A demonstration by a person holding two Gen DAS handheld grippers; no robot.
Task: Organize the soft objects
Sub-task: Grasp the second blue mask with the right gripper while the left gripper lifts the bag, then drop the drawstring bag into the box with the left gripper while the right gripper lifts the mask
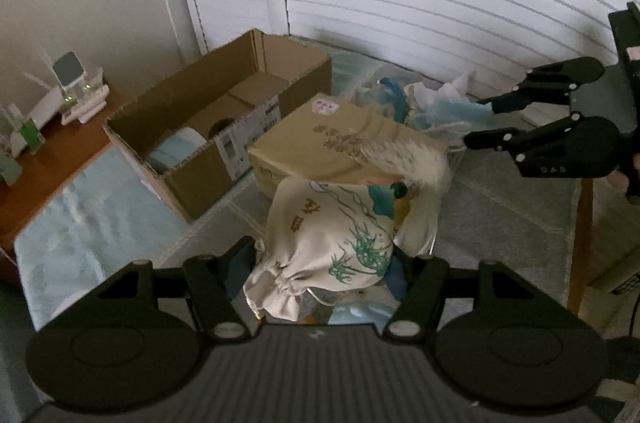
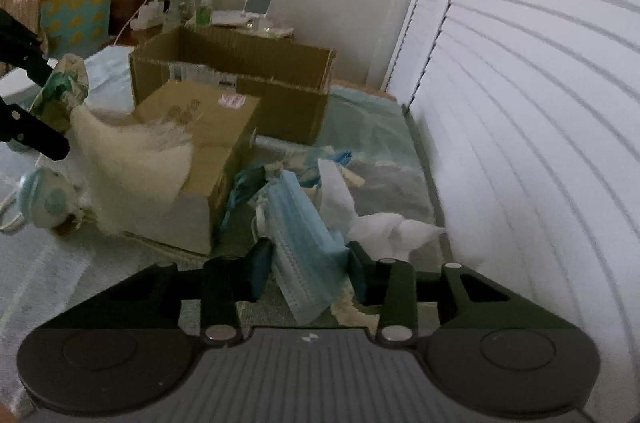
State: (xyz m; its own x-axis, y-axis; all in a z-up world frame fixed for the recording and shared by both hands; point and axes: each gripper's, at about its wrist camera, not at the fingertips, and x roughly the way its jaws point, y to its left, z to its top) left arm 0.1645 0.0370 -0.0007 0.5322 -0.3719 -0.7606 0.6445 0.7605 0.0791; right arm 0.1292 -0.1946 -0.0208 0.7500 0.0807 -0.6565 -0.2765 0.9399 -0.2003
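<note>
Looking along the left gripper (image 1: 320,263), a printed cloth pouch (image 1: 328,235) sits between its half-spread jaws, held by the gathered neck, its long axis running straight away from the gripper toward the closed carton (image 1: 320,139); a white fur tail (image 1: 412,159) drapes over that carton's near edge. The open box (image 1: 224,111), which I judge the likely drop spot, lies beyond and to the left of the carton, with something pale blue already inside. The right gripper (image 1: 476,121) shows at the far right of the carton, over the loose pile. From the right wrist view, the right gripper (image 2: 306,271) has its jaws drawn in on a blue face mask (image 2: 300,235), which hangs lengthwise from them, just right of the carton (image 2: 208,127); white tissue (image 2: 384,223) lies further right. The open box (image 2: 240,79) stands behind the carton, so the left gripper is nearer to it. All rests on a pale blue cloth (image 1: 92,223) over a bench beside slatted white doors (image 2: 540,103).
</note>
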